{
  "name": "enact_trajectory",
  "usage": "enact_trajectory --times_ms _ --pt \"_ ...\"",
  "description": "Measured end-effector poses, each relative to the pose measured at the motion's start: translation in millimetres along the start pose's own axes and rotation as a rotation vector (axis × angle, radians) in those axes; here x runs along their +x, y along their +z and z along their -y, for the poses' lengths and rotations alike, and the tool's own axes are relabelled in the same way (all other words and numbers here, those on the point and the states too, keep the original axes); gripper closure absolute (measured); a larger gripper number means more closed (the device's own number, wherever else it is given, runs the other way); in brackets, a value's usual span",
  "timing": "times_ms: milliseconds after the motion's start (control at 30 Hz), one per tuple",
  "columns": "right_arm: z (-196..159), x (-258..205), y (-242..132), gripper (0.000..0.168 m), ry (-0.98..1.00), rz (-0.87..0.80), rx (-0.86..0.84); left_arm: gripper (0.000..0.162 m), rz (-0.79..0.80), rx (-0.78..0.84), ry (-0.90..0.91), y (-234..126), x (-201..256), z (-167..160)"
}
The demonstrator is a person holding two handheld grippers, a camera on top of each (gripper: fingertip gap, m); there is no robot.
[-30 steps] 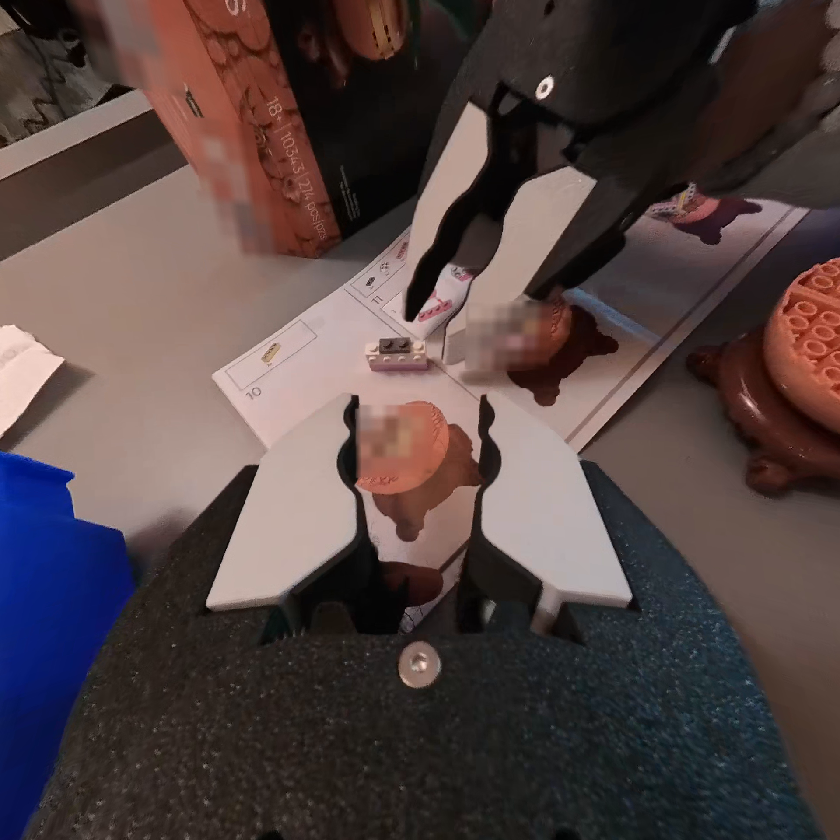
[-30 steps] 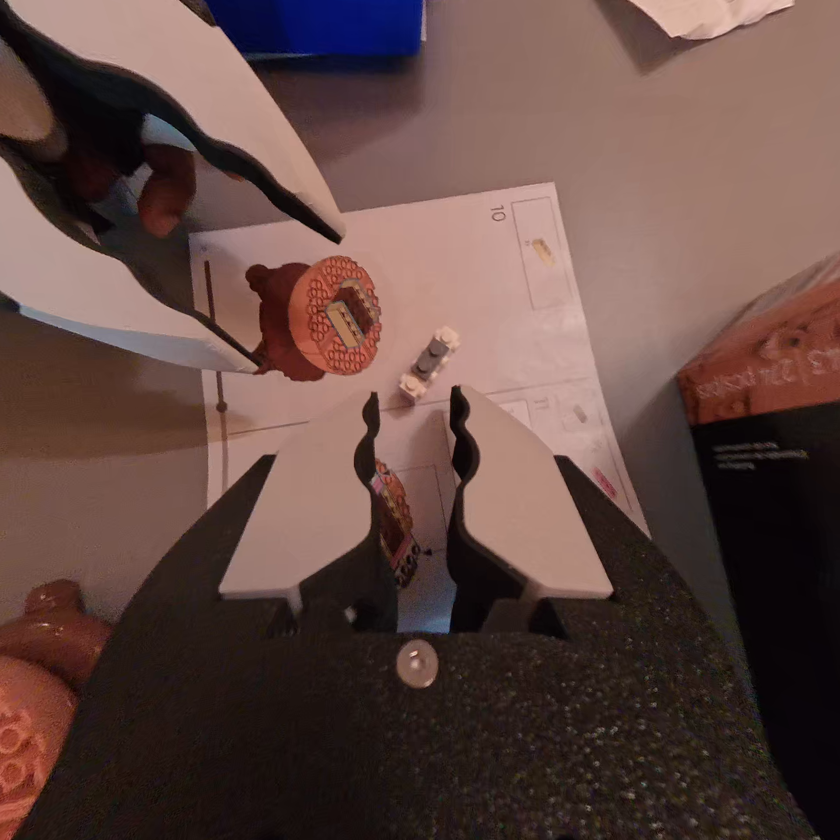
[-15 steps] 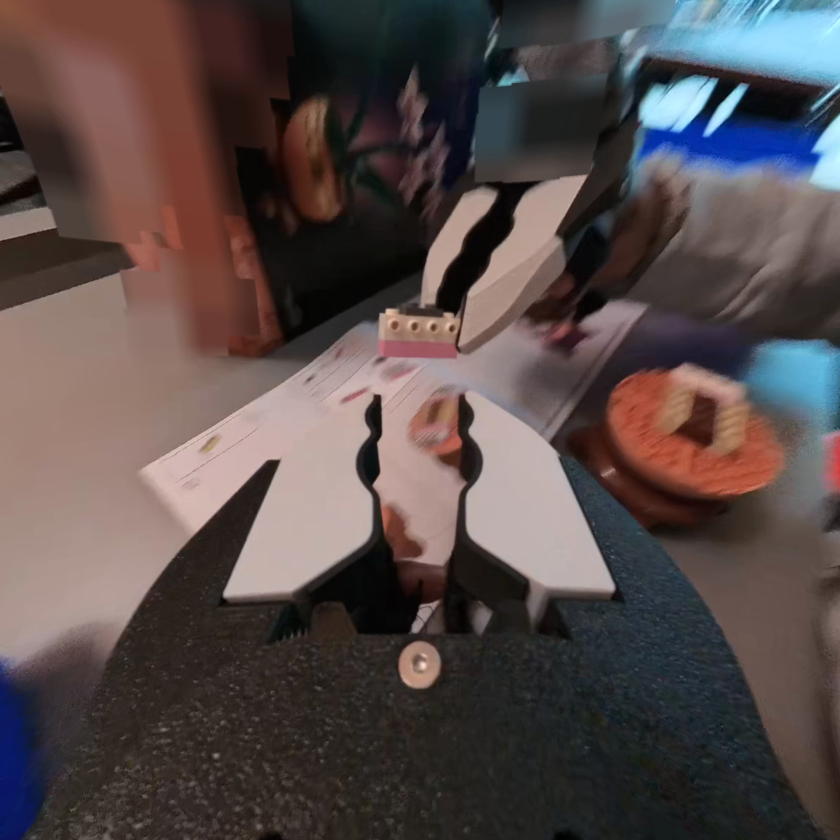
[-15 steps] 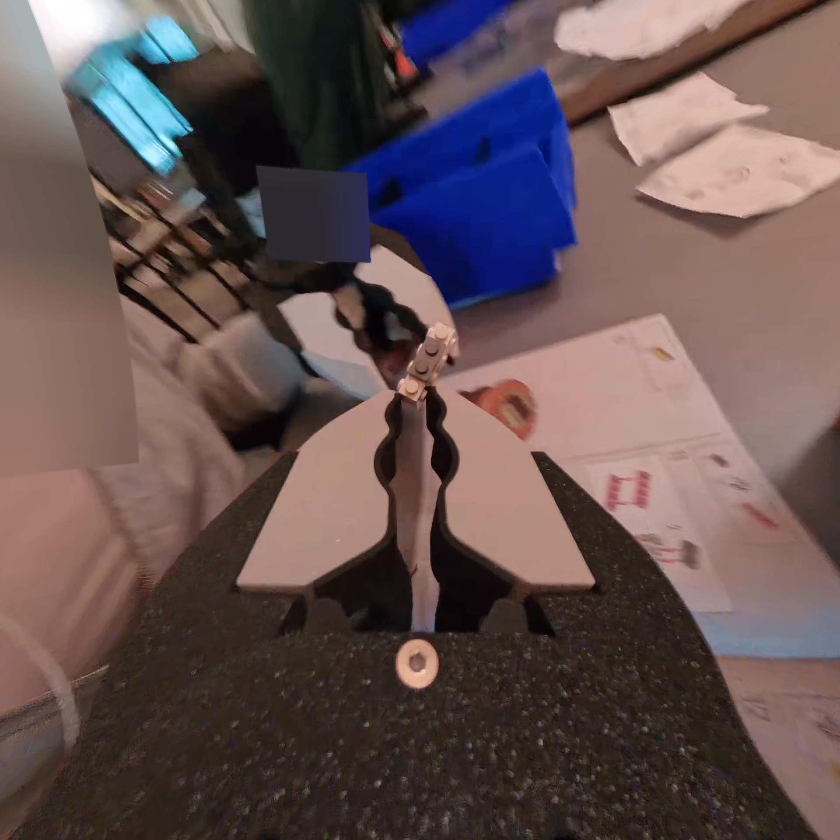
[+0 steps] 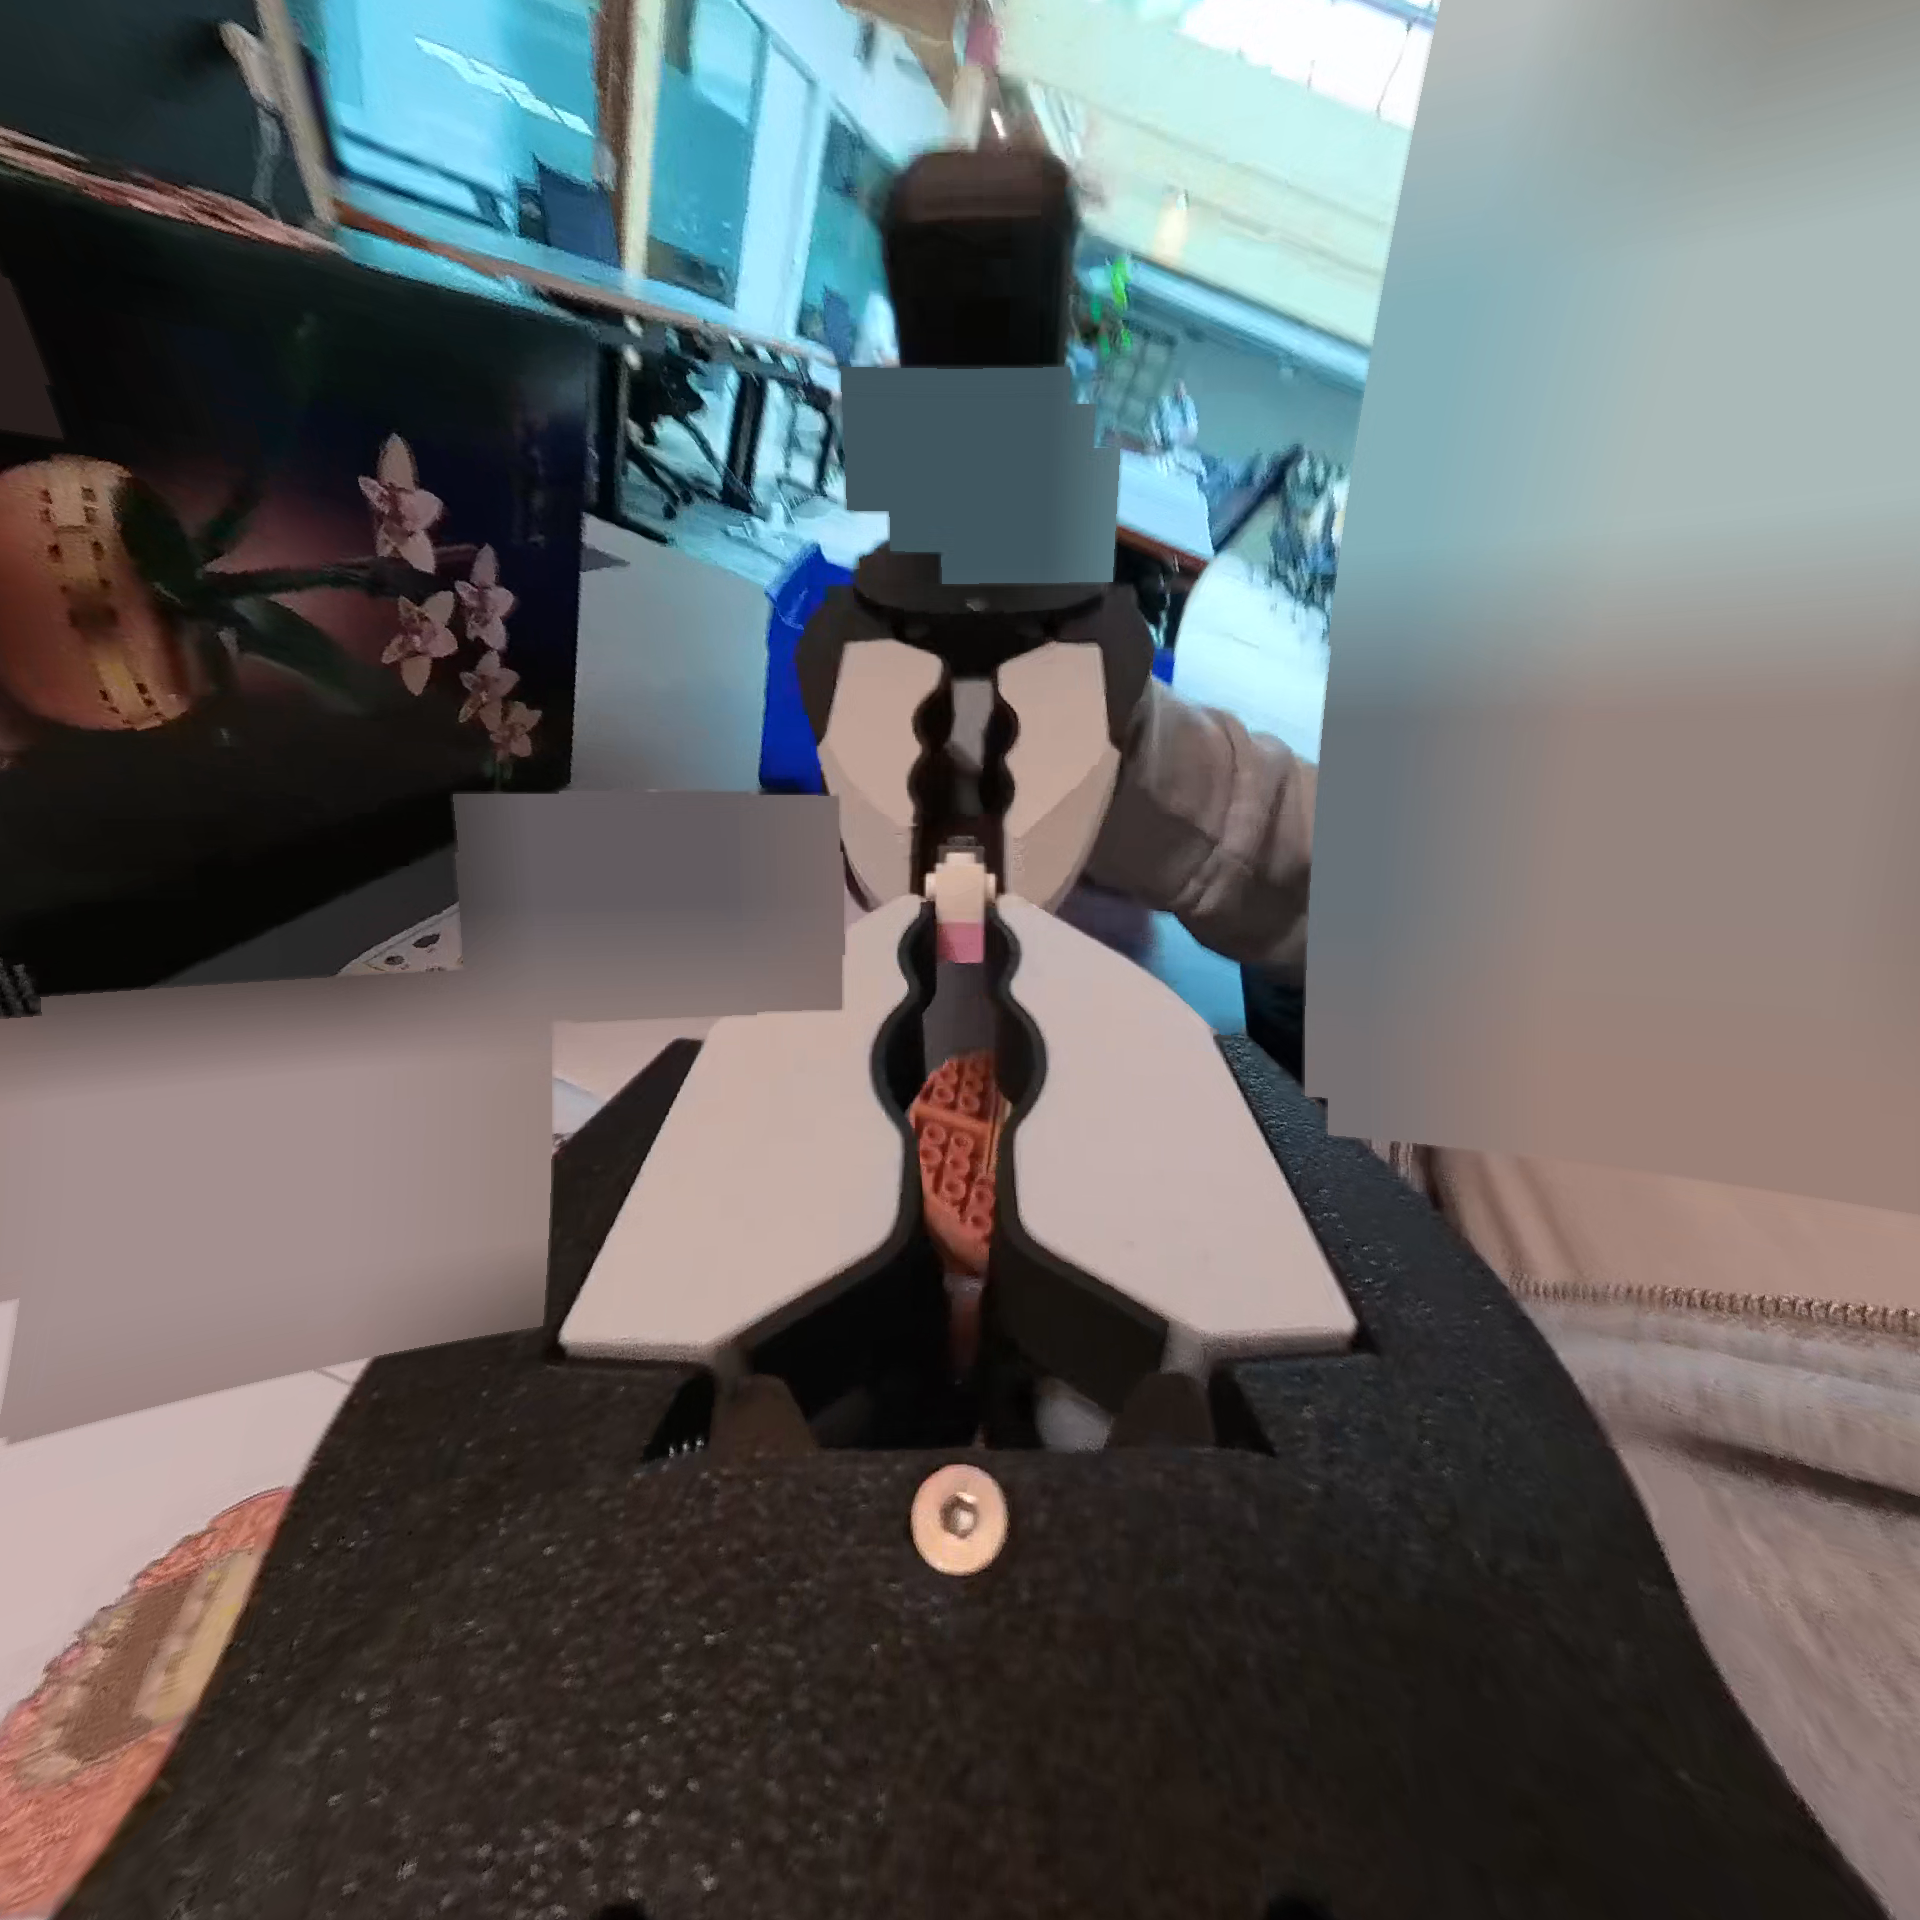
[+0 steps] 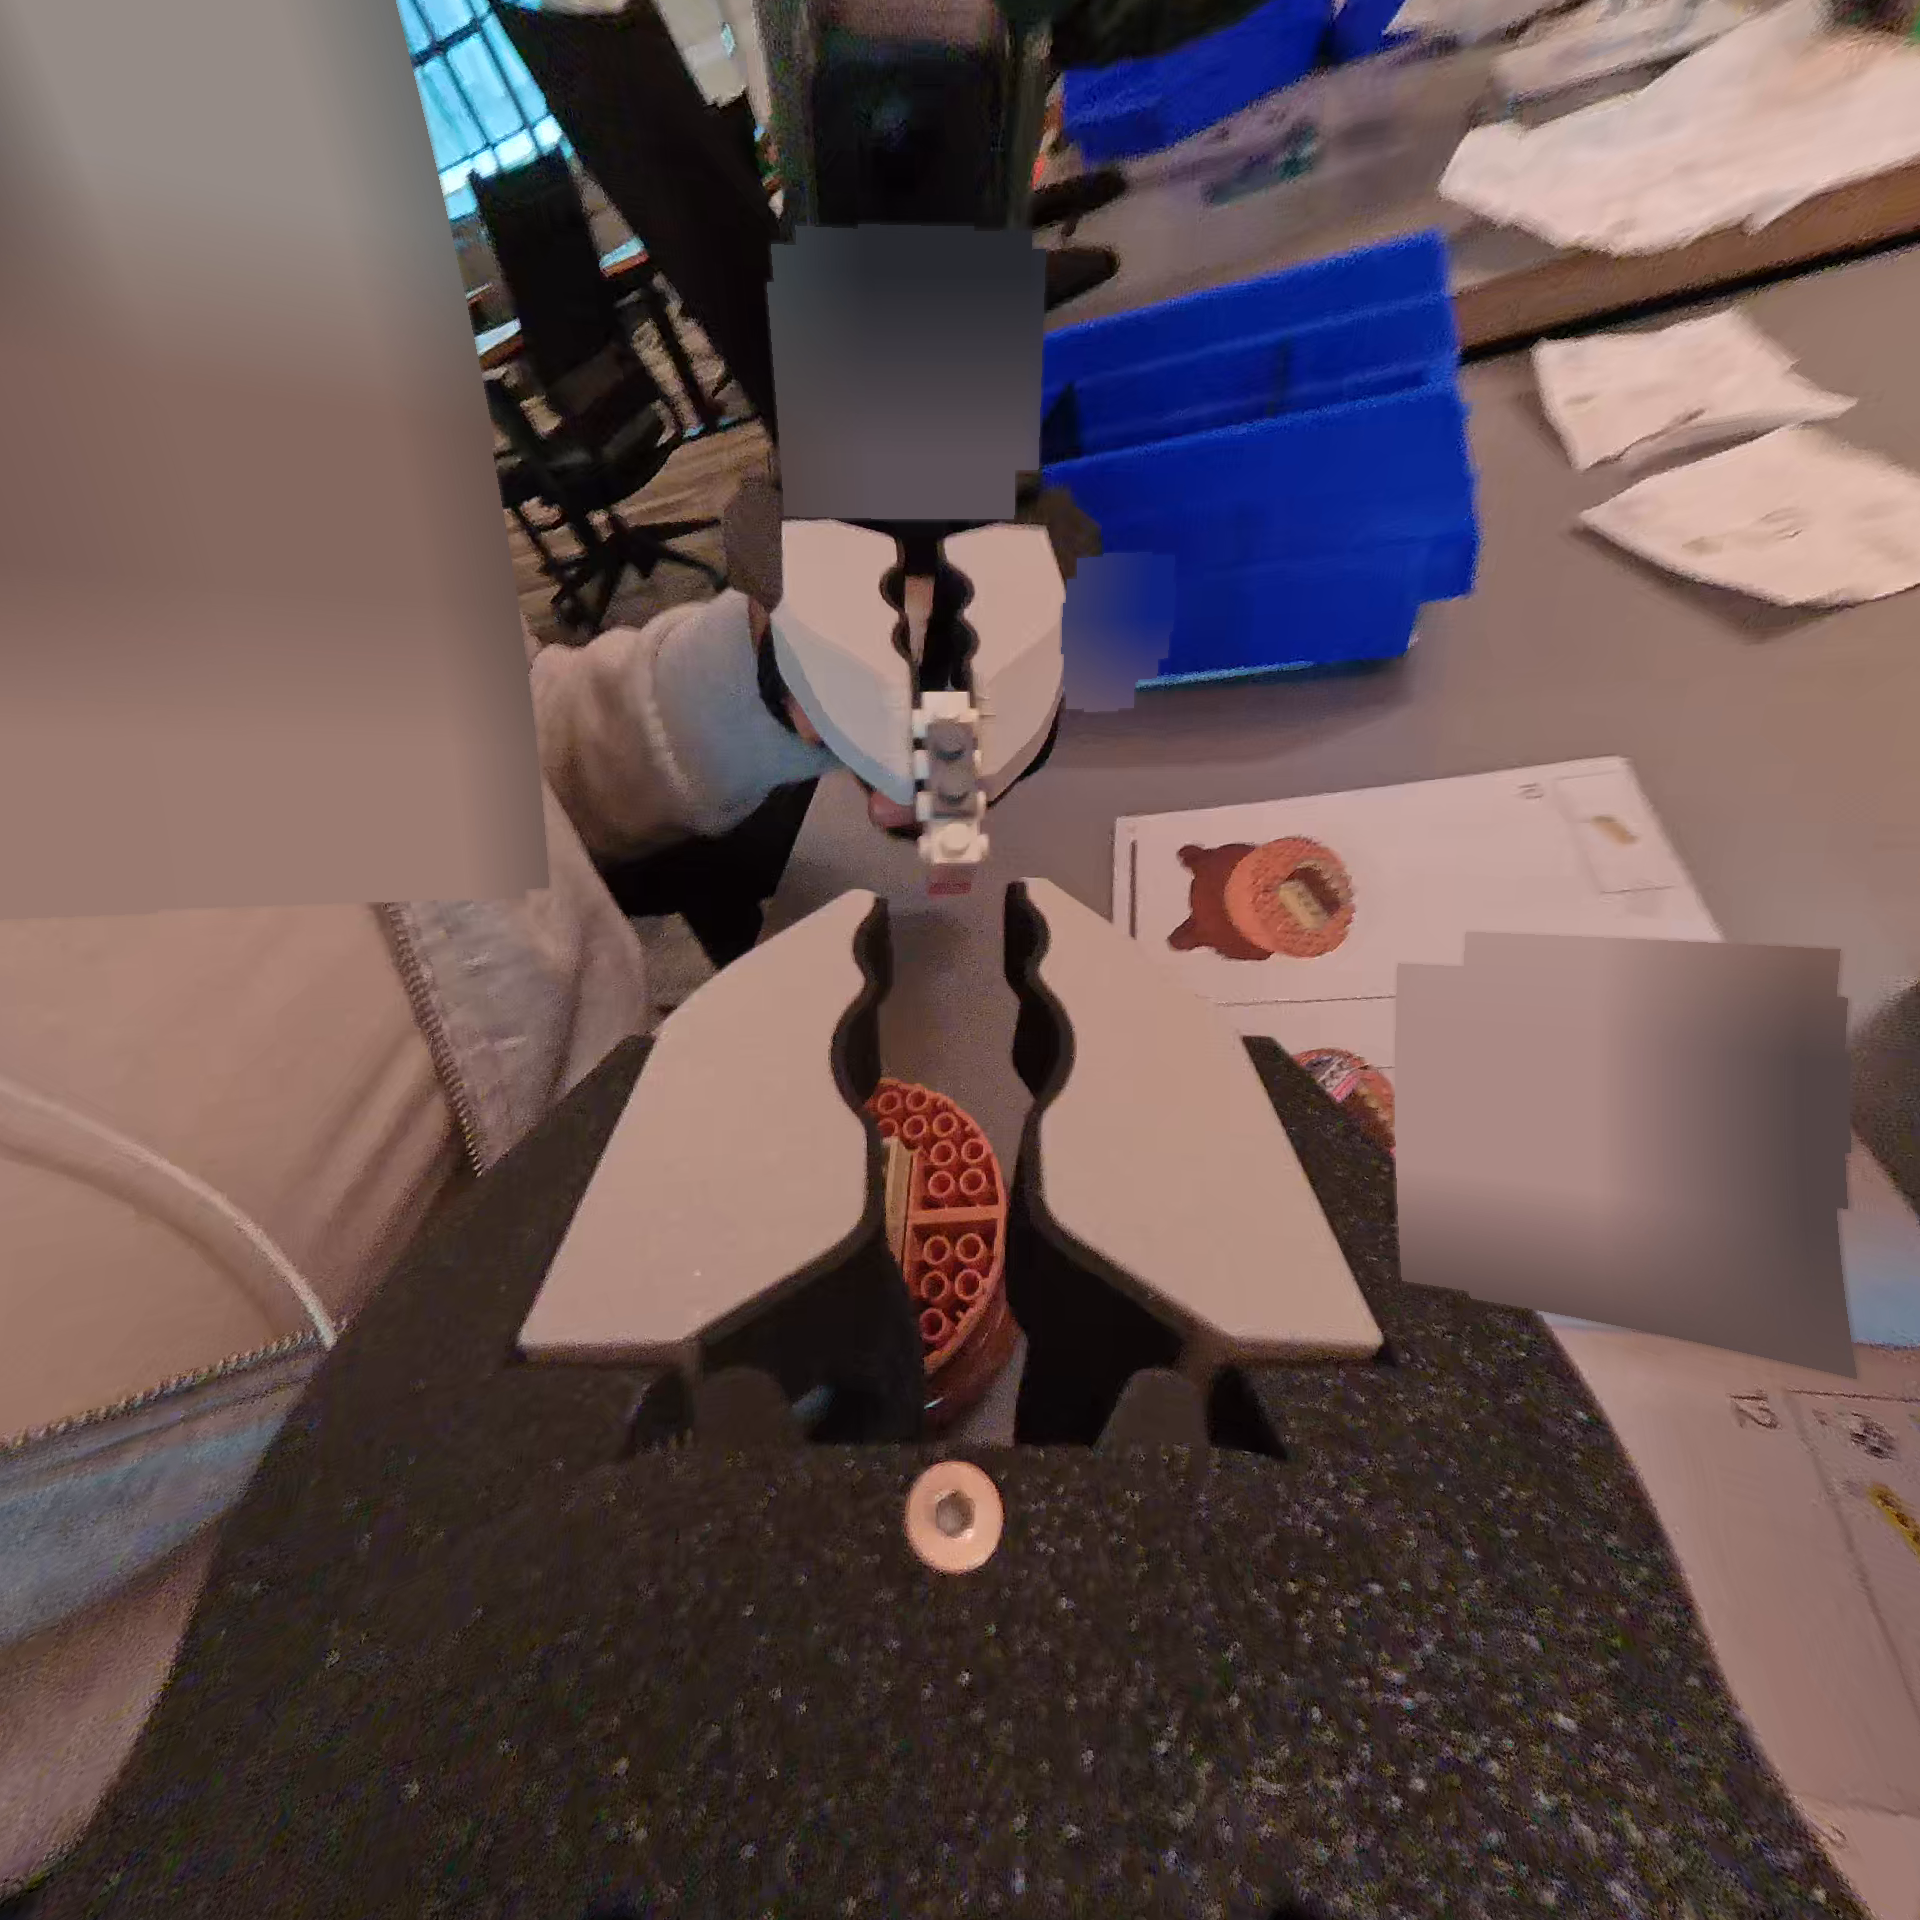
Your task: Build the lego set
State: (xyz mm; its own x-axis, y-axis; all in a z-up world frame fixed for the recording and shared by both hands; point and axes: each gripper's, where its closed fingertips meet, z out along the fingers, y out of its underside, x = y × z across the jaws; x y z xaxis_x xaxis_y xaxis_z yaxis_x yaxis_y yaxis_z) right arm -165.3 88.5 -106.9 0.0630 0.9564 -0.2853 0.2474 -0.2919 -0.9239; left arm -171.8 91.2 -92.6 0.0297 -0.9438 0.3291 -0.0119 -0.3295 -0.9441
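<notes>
Left gripper fingers pinched nearly together, right gripper fingers parted, tips facing each other.

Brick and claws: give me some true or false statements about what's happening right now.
1. The left claw grips the brick. True.
2. The right claw is shut on the brick. False: its jaws stand apart, with the brick just ahead of its tips.
3. A blue bin sits on the table. True.
4. The orange build is held in a claw. False: it sits below the right claw, ungripped.
</notes>
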Motion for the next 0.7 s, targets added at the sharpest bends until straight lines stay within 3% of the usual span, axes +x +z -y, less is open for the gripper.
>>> enact_trajectory --times_ms 233,400,567,700 --pt "16.0 3.7 -1.9 0.144 -0.03 -0.246 0.189 0.155 0.057 0.322 -0.149 -3.0 -5.3 21.1" --pt "20.5 1.3 -7.0 0.158 -0.007 -0.233 0.262 0.155 0.059 0.337 -0.122 7.3 1.7 19.2" --pt "10.1 -7.9 -12.9 0.16 -0.013 -0.164 0.201 0.153 0.059 0.197 -0.039 14.8 8.6 2.6" --pt "-19.1 -10.9 -21.5 0.16 -0.066 -0.112 -0.13 0.123 0.103 -0.106 0.125 10.5 5.6 -28.3"
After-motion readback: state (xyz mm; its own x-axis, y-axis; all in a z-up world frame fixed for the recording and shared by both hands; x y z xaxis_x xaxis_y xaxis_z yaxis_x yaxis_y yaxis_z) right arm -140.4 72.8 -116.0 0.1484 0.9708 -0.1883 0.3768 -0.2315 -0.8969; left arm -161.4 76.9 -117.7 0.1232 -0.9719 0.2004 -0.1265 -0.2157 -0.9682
